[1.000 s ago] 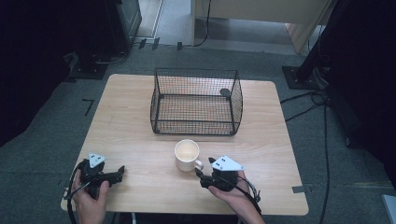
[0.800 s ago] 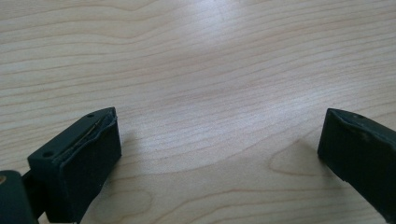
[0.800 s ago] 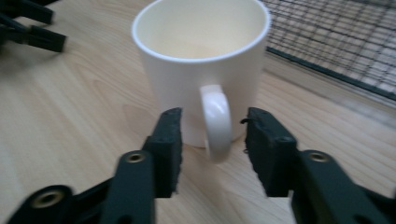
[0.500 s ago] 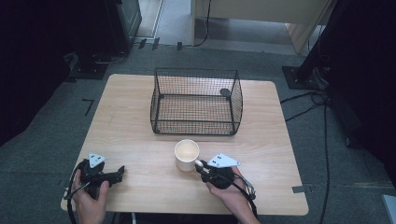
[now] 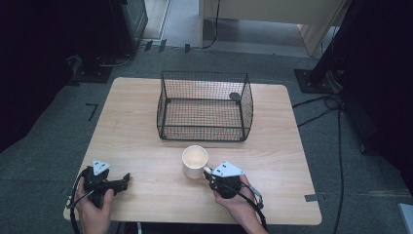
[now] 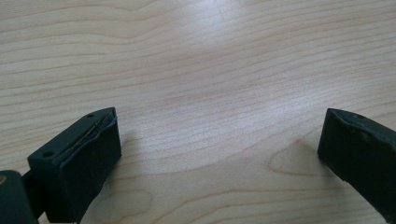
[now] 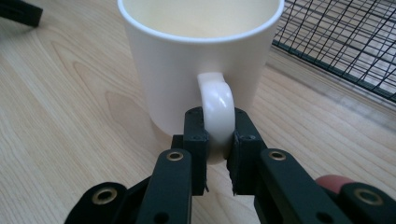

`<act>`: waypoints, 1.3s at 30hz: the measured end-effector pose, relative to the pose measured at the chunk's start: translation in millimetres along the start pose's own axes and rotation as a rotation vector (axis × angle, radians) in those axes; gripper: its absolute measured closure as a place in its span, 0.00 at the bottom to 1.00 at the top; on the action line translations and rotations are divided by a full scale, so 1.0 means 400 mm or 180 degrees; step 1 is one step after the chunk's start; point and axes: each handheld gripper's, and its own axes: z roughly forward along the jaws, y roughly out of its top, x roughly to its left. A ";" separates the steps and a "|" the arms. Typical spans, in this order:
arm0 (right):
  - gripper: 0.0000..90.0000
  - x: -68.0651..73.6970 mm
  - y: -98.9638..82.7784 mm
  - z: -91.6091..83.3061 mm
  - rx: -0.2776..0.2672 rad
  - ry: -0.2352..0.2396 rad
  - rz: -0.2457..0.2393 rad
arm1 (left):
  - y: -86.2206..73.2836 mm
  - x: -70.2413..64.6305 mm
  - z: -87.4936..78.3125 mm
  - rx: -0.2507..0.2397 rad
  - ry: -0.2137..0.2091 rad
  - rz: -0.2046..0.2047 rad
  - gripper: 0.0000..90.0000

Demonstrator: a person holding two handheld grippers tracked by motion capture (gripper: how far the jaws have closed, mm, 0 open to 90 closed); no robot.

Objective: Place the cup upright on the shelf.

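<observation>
A: High view. White ceramic mug (image 5: 195, 161) stands upright on the desk (image 5: 272, 161), just at 6 o'clock of the wire basket (image 5: 204, 106), a strip of bare wood between them. Right tool (image 5: 210, 174) sits at the mug's 4 o'clock, on the handle. Left tool (image 5: 125, 178) rests well off at 9 o'clock, near the front edge.

B: Room to move?

A: Open desk at 3 and 9 o'clock of the mug. The basket is open-topped, so I judge a lift must clear its near rim. Front desk edge lies close behind both hands.

B: Left gripper view?

A: Pads (image 6: 91, 163) stand wide apart over bare wood, nothing between.

B: Right gripper view?

A: The jaws have just been closing and now clamp the mug handle (image 7: 217, 109) low on its loop, one pad (image 7: 196, 135) either side. Mug looks empty.

B: Handling?

A: Judgement: rigid, glazed, slippery, fragile if knocked on wire. Moderately heavy; held by the handle alone, the body may swing or tip. The handle is the sensible hold, and lifting slowly would be wise.
</observation>
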 end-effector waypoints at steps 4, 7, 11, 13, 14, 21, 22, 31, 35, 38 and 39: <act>0.89 -0.003 0.006 -0.009 -0.0094 0.0021 0.0017 | 0.000 0.000 0.000 0.0005 0.0001 0.0000 0.00; 0.89 -0.006 0.011 -0.013 -0.0095 0.0052 0.0035 | 0.000 -0.001 0.000 -0.0002 0.0001 -0.0009 0.00; 0.89 -0.010 0.020 -0.026 -0.0179 0.0098 0.0022 | 0.000 0.000 0.000 0.0005 0.0001 0.0001 0.00; 0.89 -0.010 0.022 -0.028 -0.0180 0.0099 0.0027 | 0.000 0.000 0.000 0.0001 0.0000 0.0000 0.00; 0.89 -0.010 0.023 -0.030 -0.0204 0.0105 0.0029 | 0.000 0.000 0.000 0.0004 0.0001 0.0000 0.00; 0.89 -0.010 0.043 -0.048 -0.0300 0.0123 0.0004 | 0.000 0.000 0.000 -0.0003 0.0000 -0.0009 0.00; 0.89 -0.011 0.049 -0.052 -0.0314 0.0142 0.0012 | 0.000 -0.001 0.000 -0.0002 0.0001 -0.0008 0.00; 0.89 -0.016 0.082 -0.069 -0.0392 0.0182 0.0006 | 0.000 -0.001 0.000 -0.0002 0.0001 -0.0009 0.00; 0.89 -0.024 0.102 -0.078 -0.0436 0.0187 0.0010 | 0.000 -0.001 0.000 -0.0003 0.0001 -0.0009 0.00; 0.89 -0.031 0.119 -0.086 -0.0481 0.0199 0.0018 | 0.000 0.000 0.000 -0.0001 0.0000 -0.0006 0.00; 0.89 -0.031 0.119 -0.086 -0.0481 0.0199 0.0018 | 0.000 -0.001 0.000 -0.0006 0.0001 -0.0014 0.00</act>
